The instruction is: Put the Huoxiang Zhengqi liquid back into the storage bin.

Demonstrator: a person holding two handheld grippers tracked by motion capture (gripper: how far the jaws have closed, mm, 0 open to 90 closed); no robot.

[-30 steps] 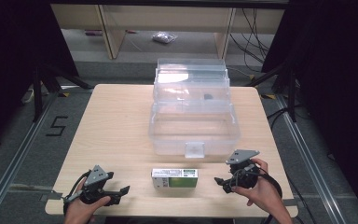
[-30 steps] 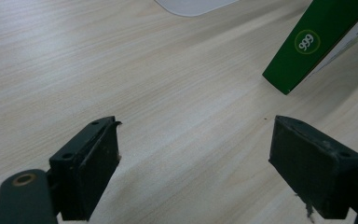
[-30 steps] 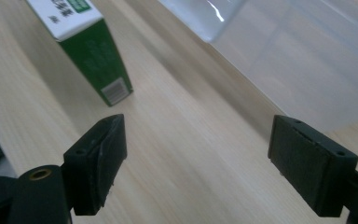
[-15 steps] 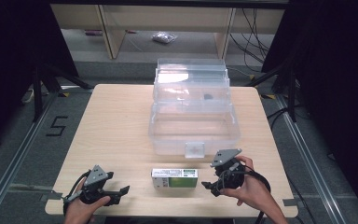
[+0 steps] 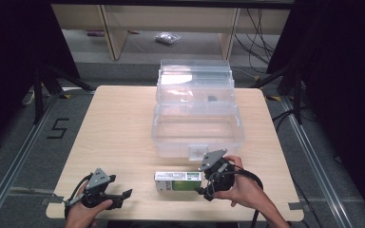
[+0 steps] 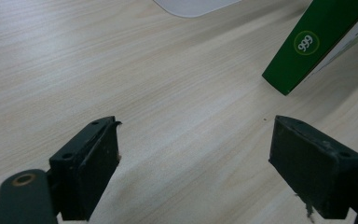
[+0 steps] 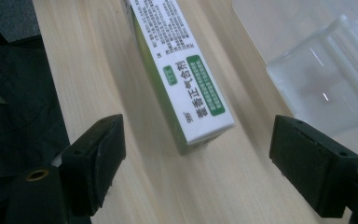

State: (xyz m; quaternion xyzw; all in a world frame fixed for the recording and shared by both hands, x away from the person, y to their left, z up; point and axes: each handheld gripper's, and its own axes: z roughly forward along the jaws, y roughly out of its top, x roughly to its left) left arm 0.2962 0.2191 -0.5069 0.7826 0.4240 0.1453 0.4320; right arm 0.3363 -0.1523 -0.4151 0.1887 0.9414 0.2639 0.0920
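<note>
On my table (image 5: 119, 123), the open storage box (image 5: 197, 128) sits far of centre, its lid (image 5: 195, 78) standing at its far side. The medicine carton (image 5: 178, 182) lies flat near the table's near edge, just near of the storage box's front wall and a little left of its latch (image 5: 196, 152). My right gripper (image 5: 208, 183) is at the carton's right end, the end lying between its jaws without contact. My left gripper (image 5: 123, 194) rests at the near left, well apart from the carton, which lies to its right.
</note>
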